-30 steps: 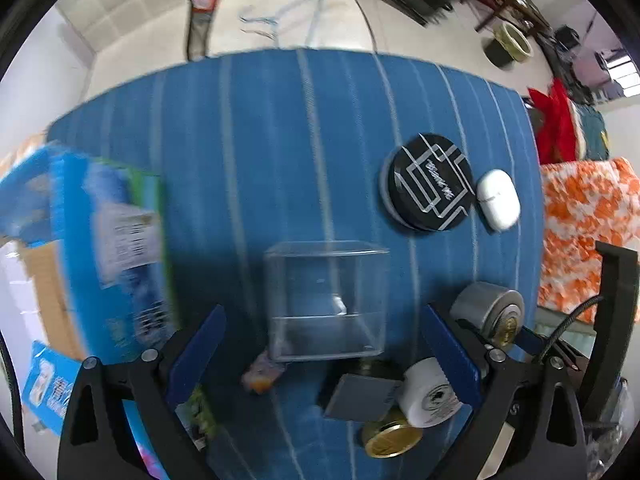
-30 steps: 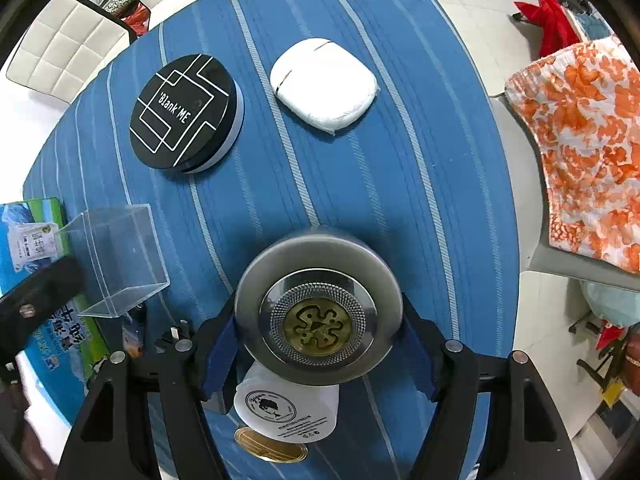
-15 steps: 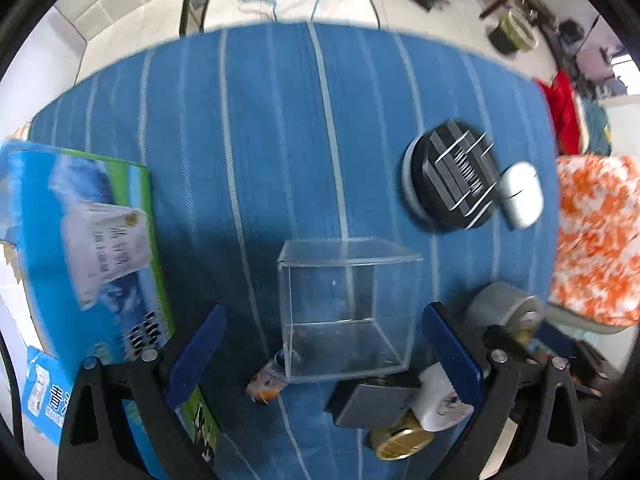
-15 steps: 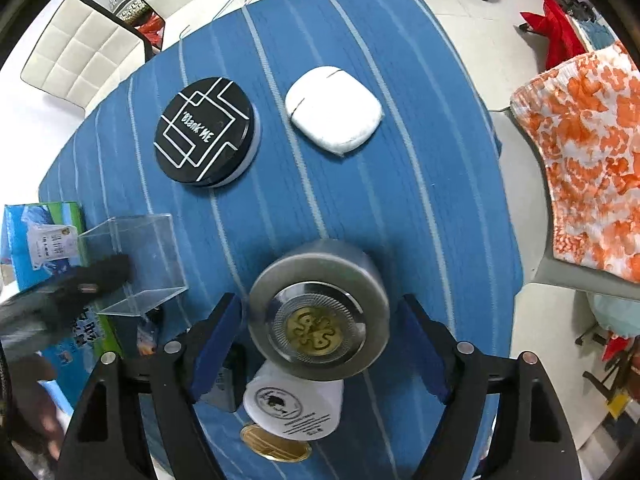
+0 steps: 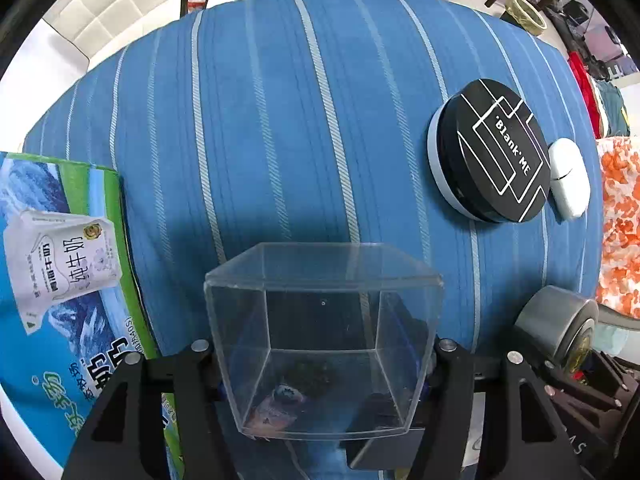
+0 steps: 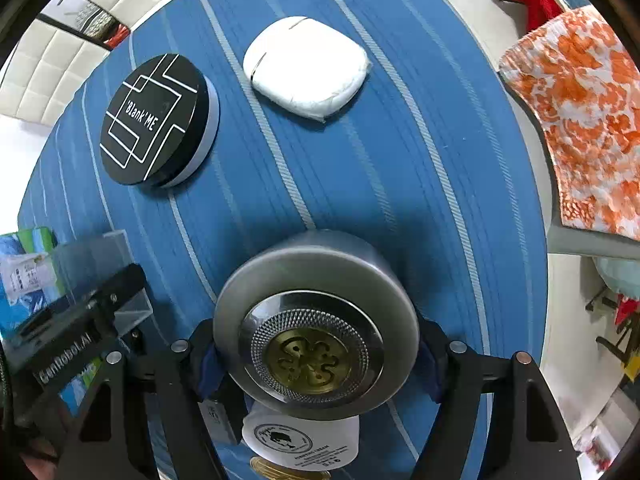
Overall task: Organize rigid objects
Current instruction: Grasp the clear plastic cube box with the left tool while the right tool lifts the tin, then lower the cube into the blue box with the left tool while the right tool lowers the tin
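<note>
The striped blue table (image 5: pixel 280 128) fills both views, and the milk carton box (image 5: pixel 60 264) runs off the left edge of my left view, so I can't see its full extent. In the upper right of that view the black disc (image 5: pixel 494 150) lies flat with the white case (image 5: pixel 568 178) just beside it; they read to me as already set side by side, leaving the middle bare for the rest. My left gripper (image 5: pixel 324 364) is pinching the clear box (image 5: pixel 320 332) by its side walls at bottom centre, mouth toward the lens, I judge so I can carry it without tipping. Through its walls I make out something small and colourful below, too warped to name. My right gripper (image 6: pixel 316 356) clamps the silver tin (image 6: pixel 316 324) by its rim at bottom centre of the right view, its gold emblem facing the camera. The tin hides most of a white round tub (image 6: pixel 300 440) beneath it, and a gold lid (image 6: pixel 280 472) below that is cut off by the frame.
</note>
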A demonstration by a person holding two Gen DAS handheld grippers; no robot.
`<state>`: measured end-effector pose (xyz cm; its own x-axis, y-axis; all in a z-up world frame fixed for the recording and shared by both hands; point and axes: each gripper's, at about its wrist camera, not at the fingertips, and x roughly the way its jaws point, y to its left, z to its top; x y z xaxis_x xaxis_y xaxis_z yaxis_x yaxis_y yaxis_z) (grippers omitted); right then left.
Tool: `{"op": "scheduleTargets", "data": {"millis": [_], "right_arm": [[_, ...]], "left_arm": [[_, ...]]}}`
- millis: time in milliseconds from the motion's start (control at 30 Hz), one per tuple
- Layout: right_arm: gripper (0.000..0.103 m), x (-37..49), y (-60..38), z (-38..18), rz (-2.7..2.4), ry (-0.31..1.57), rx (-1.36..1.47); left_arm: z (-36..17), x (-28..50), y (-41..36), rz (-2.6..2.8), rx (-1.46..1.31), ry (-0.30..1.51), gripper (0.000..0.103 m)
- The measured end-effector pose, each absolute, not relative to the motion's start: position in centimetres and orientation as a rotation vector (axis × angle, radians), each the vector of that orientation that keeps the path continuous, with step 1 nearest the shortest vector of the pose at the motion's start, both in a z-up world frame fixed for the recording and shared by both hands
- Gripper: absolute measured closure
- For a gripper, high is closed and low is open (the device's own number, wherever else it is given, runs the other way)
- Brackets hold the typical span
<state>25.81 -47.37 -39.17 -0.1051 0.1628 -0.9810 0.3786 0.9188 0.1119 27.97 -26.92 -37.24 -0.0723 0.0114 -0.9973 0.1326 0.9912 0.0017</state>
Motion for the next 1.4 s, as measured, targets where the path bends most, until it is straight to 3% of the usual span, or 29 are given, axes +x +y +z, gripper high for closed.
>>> {"op": "scheduleTargets", "data": {"millis": [233,567,1133,1400], "right_arm": [[0.028,24.5,-47.0,-37.7,-0.207,1.623,0.362],[0.028,21.5,-45.1,-31.8,-0.158,1.489,0.304],[0.028,14.1,-28.8,-18.1,0.069,1.313,0.250],[0.028,16.6,-19.6,-19.3,0.169,1.349,0.231]], "left_arm": [[-34.5,25.5,-27.5,-0.104,0.122,1.581,0.042],[-26.2,17.7,-26.8,-0.133,0.133,1.402,0.042],[-13.7,15.8,-11.7,-0.114,0.056,1.201,0.042],[-16.0,17.5,-2.0,-0.057,-0.053,1.282,0.042]]}}
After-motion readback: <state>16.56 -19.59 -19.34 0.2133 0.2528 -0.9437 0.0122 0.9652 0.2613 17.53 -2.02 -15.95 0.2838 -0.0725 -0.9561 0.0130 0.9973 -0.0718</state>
